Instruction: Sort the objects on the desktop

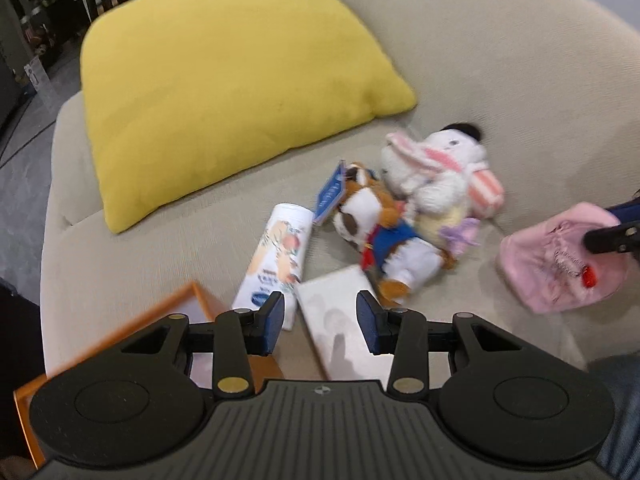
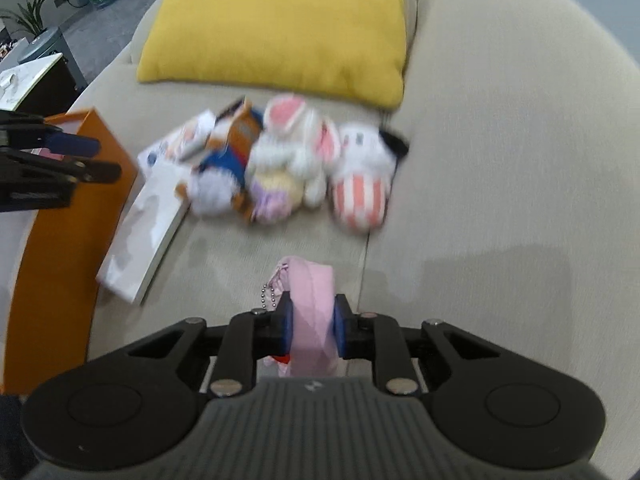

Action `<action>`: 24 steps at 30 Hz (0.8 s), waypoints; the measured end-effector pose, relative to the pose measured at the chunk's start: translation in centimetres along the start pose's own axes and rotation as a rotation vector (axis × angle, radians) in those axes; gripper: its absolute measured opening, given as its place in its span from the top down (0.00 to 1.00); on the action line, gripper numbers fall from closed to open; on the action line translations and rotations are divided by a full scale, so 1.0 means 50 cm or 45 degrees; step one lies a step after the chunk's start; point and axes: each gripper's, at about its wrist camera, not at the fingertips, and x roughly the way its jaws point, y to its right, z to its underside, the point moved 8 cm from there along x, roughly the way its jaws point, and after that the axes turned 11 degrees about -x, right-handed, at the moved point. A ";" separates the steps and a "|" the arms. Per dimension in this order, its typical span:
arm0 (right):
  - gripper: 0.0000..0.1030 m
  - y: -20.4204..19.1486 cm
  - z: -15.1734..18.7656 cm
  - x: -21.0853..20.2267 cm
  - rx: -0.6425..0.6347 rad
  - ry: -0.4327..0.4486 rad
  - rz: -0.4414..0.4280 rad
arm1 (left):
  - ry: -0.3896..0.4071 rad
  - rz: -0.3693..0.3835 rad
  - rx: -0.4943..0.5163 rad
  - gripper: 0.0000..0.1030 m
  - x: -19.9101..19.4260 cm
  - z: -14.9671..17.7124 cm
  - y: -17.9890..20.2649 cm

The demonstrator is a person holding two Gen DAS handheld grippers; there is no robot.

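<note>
Pink pouch (image 2: 311,312) sits clamped in our R gripper (image 2: 311,322); white box (image 1: 344,328) lies lengthwise straight ahead of empty, part-open L gripper (image 1: 322,322), w/ orange bin (image 1: 120,332) beside it at sofa (image 1: 500,80) front-left edge.

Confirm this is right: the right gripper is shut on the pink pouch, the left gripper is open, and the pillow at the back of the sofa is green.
Not quite: the pillow is yellow, not green, as the right wrist view shows. The rest stands: the right gripper is shut on the pink pouch, and the left gripper is open with nothing between its fingers.
</note>
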 end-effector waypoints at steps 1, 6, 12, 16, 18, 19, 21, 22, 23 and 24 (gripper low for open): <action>0.80 0.004 -0.011 0.010 -0.008 0.003 0.002 | -0.018 -0.017 0.014 0.55 0.015 -0.012 -0.003; 0.80 0.016 -0.038 0.059 -0.021 0.019 -0.035 | -0.160 -0.070 0.060 0.54 0.094 -0.063 -0.026; 0.79 0.017 -0.038 0.070 -0.024 0.048 -0.066 | -0.398 -0.122 0.127 0.54 0.189 -0.080 -0.052; 0.79 0.020 -0.040 0.074 -0.016 0.055 -0.078 | -0.499 -0.130 0.154 0.51 0.222 -0.072 -0.058; 0.79 0.023 -0.041 0.073 0.028 0.053 -0.065 | -0.549 -0.079 0.152 0.43 0.233 -0.066 -0.054; 0.79 0.023 -0.040 0.072 0.029 0.054 -0.068 | -0.570 -0.068 0.152 0.43 0.240 -0.062 -0.052; 0.79 0.020 -0.039 0.072 0.016 0.058 -0.064 | -0.594 -0.093 0.170 0.43 0.251 -0.055 -0.051; 0.79 0.018 -0.038 0.071 0.011 0.059 -0.064 | -0.607 -0.106 0.176 0.43 0.256 -0.051 -0.049; 0.79 0.017 -0.039 0.071 0.011 0.060 -0.066 | -0.621 -0.126 0.189 0.44 0.264 -0.046 -0.047; 0.79 0.016 -0.039 0.071 0.011 0.061 -0.069 | -0.631 -0.156 0.207 0.44 0.270 -0.041 -0.046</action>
